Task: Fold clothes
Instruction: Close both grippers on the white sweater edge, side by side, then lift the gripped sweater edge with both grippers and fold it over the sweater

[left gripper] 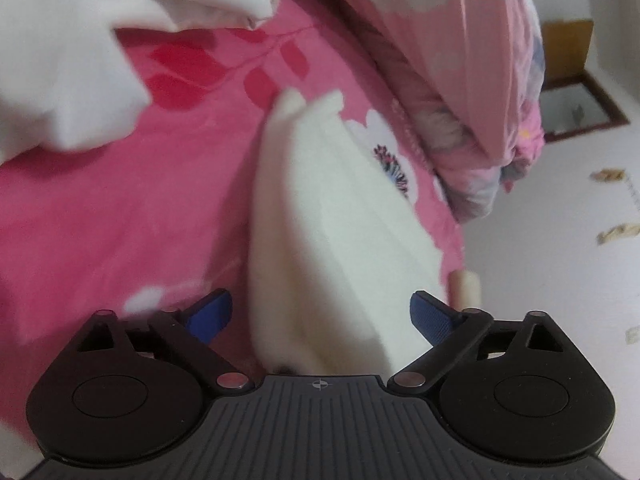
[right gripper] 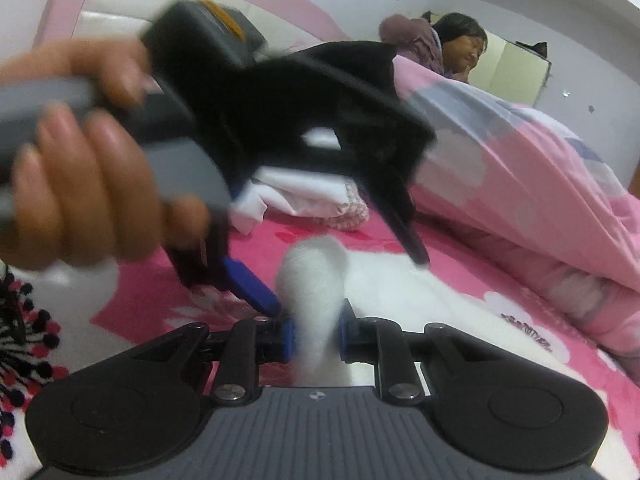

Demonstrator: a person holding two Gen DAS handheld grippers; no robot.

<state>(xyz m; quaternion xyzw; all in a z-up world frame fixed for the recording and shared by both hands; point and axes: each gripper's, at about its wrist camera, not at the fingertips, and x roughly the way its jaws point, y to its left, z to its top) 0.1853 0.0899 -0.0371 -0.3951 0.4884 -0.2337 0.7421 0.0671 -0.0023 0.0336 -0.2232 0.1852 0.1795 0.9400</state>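
White cloth (left gripper: 340, 216) lay on the pink floral sheet (left gripper: 120, 208), one fold bunched up. Right gripper (right gripper: 316, 334) was clenched on that raised fold, pads pressing it from both sides. Left gripper (left gripper: 320, 312) stood spread wide over the same cloth, fabric between its fingers but untouched. A hand (right gripper: 80, 184) held the left tool. Quilt (right gripper: 540, 184) was heaped alongside; more white laundry (left gripper: 80, 40) lay farther off.

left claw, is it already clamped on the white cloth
No: the left claw stands wide open, its blue pads apart on either side of the white cloth without pressing it.
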